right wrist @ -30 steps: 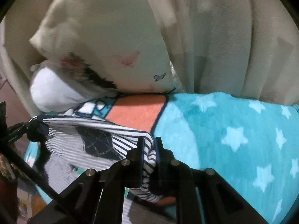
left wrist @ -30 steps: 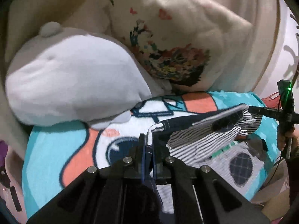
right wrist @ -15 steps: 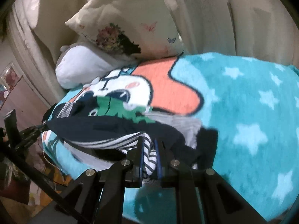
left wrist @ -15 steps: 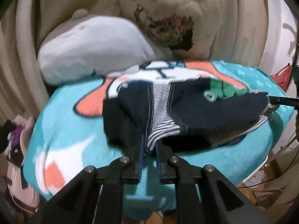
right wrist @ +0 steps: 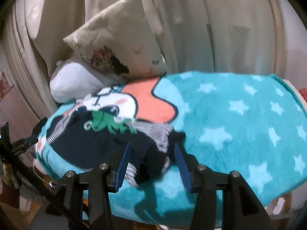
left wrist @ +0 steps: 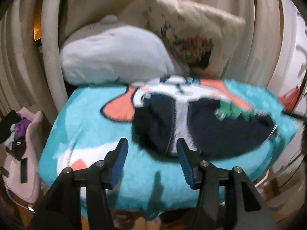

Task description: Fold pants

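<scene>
Navy cloth with a striped lining lies in a folded heap on the teal fleece blanket (left wrist: pixel 92 126), toward its right half in the left wrist view and near its front left corner in the right wrist view. These are the pants (left wrist: pixel 211 134), and 1 second ago both grippers held them pinched and lifted, stretched between the 2 hands; now the fabric has been laid down on itself and let go, so 1 fold looks done.

At the left, the left gripper (left wrist: pixel 151 153) has its jaws opening, about half spread, with only bare blanket between them; the right blue pad sits just beside the near edge of the pants, and I cannot tell whether it touches. The right gripper (right wrist: pixel 151 157) is opening likewise, about half spread, and a bunched end of the pants lies between its pads without being pressed. Behind the blanket's far edge rest a grey plush cushion (left wrist: pixel 115 57) and a printed pillow (left wrist: pixel 188 38).
</scene>
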`<move>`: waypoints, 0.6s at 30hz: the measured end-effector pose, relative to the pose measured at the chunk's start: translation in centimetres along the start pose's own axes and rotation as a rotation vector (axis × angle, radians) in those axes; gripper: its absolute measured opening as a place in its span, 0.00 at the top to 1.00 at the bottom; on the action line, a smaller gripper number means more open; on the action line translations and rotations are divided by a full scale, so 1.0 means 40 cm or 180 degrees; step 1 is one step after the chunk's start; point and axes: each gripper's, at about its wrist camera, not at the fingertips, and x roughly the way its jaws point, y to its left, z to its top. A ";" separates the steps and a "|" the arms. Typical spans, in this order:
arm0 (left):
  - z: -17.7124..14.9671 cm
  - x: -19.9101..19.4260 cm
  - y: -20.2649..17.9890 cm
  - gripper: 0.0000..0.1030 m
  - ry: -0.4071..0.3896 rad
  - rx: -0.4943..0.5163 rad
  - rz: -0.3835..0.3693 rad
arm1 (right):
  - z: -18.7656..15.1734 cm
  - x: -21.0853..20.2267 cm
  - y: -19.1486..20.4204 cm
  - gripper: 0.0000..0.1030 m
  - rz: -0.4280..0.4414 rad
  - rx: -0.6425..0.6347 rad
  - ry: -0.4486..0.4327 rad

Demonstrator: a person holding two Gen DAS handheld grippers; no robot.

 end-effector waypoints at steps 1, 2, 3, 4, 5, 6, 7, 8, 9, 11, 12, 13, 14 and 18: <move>0.012 0.003 -0.010 0.42 -0.0015 -0.0006 -0.0059 | 0.009 0.016 0.006 0.50 0.0029 0.0009 0.0046; 0.024 0.011 -0.026 0.40 -0.0006 0.0020 -0.0102 | 0.014 0.029 0.009 0.50 0.0019 0.0006 0.0087; 0.035 0.030 -0.048 0.39 0.0025 0.0069 -0.0114 | 0.016 0.055 0.017 0.50 -0.0025 -0.0038 0.0146; 0.042 0.049 -0.067 0.39 0.0063 0.0118 -0.0108 | 0.014 0.077 0.024 0.50 -0.0067 -0.0100 0.0195; 0.048 0.073 -0.086 0.39 0.0101 0.0178 -0.0102 | 0.011 0.103 0.029 0.50 -0.0113 -0.0163 0.0268; 0.053 0.104 -0.103 0.39 0.0133 0.0243 -0.0088 | 0.004 0.137 0.036 0.54 -0.0162 -0.0225 0.0375; 0.057 0.129 -0.112 0.39 0.0157 0.0273 -0.0060 | -0.002 0.149 0.037 0.60 -0.0174 -0.0258 0.0424; 0.060 0.168 -0.121 0.39 0.0202 0.0292 0.0033 | -0.010 0.167 0.041 0.81 -0.0186 -0.0315 0.0502; 0.062 0.188 -0.122 0.39 0.0217 0.0308 0.0112 | -0.016 0.182 0.047 0.88 -0.0210 -0.0381 0.0600; 0.062 0.223 -0.123 0.39 0.0222 0.0340 0.0286 | -0.011 0.177 0.060 0.90 -0.0260 -0.0463 0.0614; 0.064 0.236 -0.122 0.39 0.0224 0.0341 0.0346 | -0.003 0.167 0.067 0.90 -0.0269 -0.0504 0.0578; 0.065 0.244 -0.120 0.39 0.0224 0.0333 0.0368 | 0.013 0.150 0.076 0.90 -0.0323 -0.0564 0.0503; 0.066 0.251 -0.118 0.39 0.0220 0.0317 0.0375 | 0.031 0.137 0.082 0.90 -0.0396 -0.0616 0.0425; 0.059 0.287 -0.104 0.39 0.0264 0.0225 0.0495 | 0.090 0.134 0.078 0.90 -0.0543 -0.0606 0.0300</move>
